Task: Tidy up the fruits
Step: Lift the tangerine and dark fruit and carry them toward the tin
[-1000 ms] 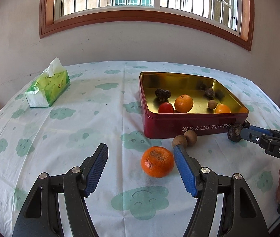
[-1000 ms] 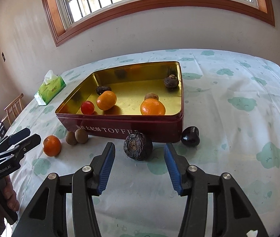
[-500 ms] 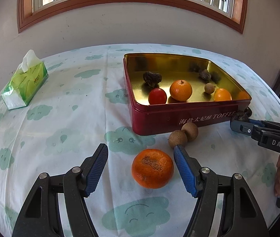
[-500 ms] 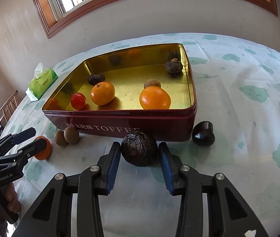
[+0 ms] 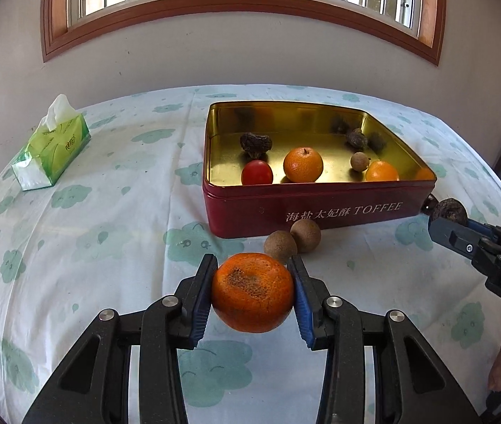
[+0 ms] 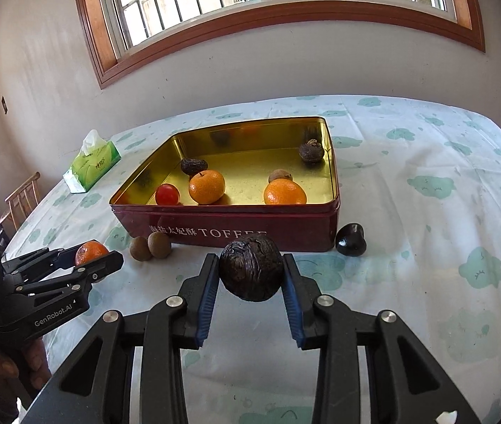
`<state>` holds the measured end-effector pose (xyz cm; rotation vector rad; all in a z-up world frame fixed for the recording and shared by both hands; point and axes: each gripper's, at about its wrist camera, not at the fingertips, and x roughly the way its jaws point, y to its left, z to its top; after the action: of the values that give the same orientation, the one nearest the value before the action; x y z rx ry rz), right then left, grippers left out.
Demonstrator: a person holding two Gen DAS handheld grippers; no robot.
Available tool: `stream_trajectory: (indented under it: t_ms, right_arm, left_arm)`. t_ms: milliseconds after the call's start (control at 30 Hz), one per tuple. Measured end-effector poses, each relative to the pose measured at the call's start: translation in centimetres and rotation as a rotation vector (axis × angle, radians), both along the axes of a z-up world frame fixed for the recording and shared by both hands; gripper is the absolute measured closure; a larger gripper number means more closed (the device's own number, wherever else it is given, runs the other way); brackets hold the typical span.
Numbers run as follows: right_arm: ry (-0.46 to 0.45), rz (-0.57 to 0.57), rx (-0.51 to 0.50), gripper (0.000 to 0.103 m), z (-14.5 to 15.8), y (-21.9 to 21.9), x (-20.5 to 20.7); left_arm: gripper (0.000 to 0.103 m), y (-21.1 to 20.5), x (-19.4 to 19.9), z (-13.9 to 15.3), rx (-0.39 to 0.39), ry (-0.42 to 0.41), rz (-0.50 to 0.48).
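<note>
Two fruits gripped, one per gripper
My left gripper [image 5: 253, 291] is closing on the orange [image 5: 252, 291]; my right gripper [image 6: 250, 270] clamps the dark wrinkled fruit [image 6: 251, 270], near the tin's [image 5: 321, 208] front wall

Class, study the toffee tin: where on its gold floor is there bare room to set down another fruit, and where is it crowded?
Inside the tin, the floor is bare along the back wall between the left wrinkled dark fruit and the corner dark fruit, and in the middle. Crowded: the front strip, holding the red fruit, left orange, small brown fruit and right orange.
</note>
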<state>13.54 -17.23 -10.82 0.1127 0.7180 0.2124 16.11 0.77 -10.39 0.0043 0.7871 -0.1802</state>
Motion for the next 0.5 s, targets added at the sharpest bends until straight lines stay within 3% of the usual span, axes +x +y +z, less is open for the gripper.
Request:
stream_trajectory:
  t_ms: [500]
  right_arm:
    - [-0.075,-0.012,0.023,0.071,2.7,-0.5,-4.1]
  left_arm:
    - [0.061,-1.8,-3.4,3.8,-0.006,-0.072,0.02]
